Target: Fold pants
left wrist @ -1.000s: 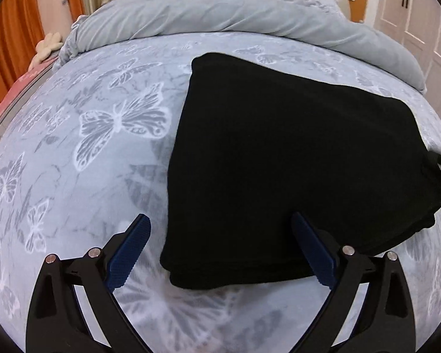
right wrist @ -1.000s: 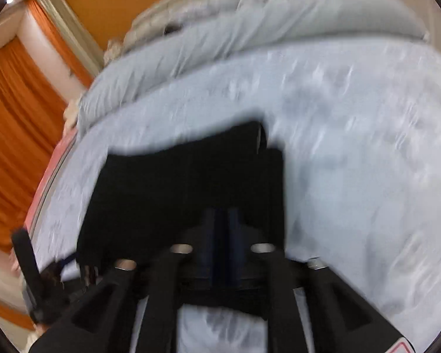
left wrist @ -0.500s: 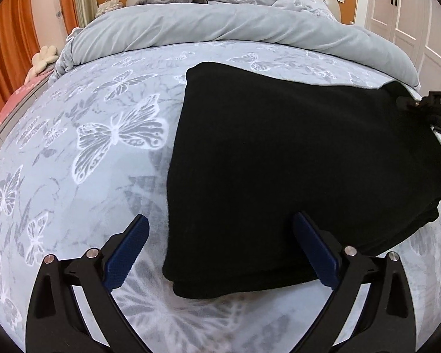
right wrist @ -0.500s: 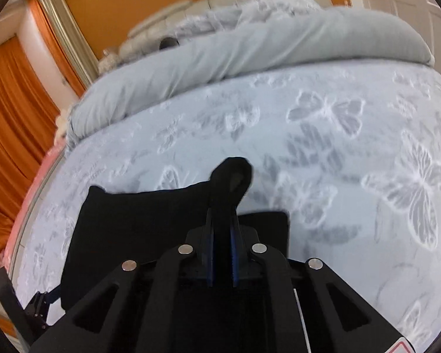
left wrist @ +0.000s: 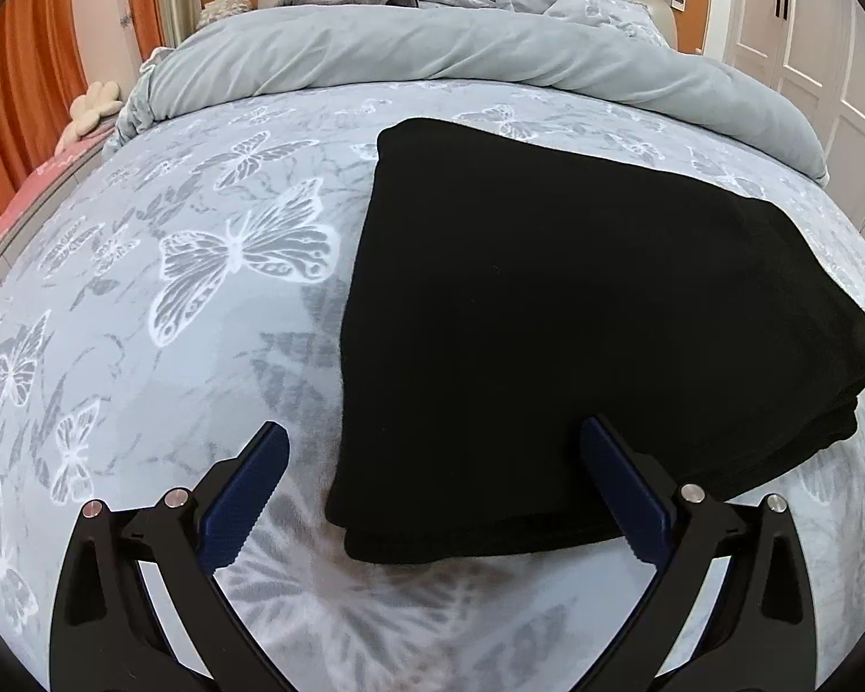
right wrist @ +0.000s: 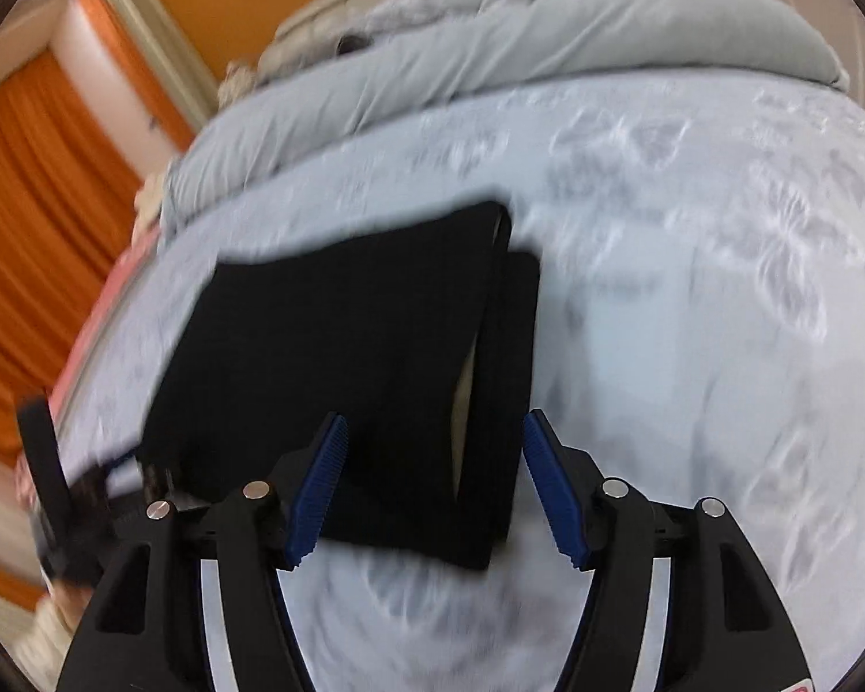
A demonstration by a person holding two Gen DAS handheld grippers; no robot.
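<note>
Pants (left wrist: 559, 311) folded into a black stack, lying flat on the bed (left wrist: 161, 357), toward its right side and short of the rolled-back duvet (left wrist: 432, 52) at the head end. Left gripper (left wrist: 432, 478) spread wide, nothing between its fingers (left wrist: 248, 496); it sits at the stack's near edge, right finger over the cloth, left finger over bare sheet. Right gripper (right wrist: 432, 484) also released, fingers (right wrist: 553, 496) apart and straddling the stack's near right corner, gripping nothing. Right wrist view is motion-blurred; layered fold edges (right wrist: 501, 346) show along the stack's right side. Orange curtain (right wrist: 23, 265) left of the bed.
</note>
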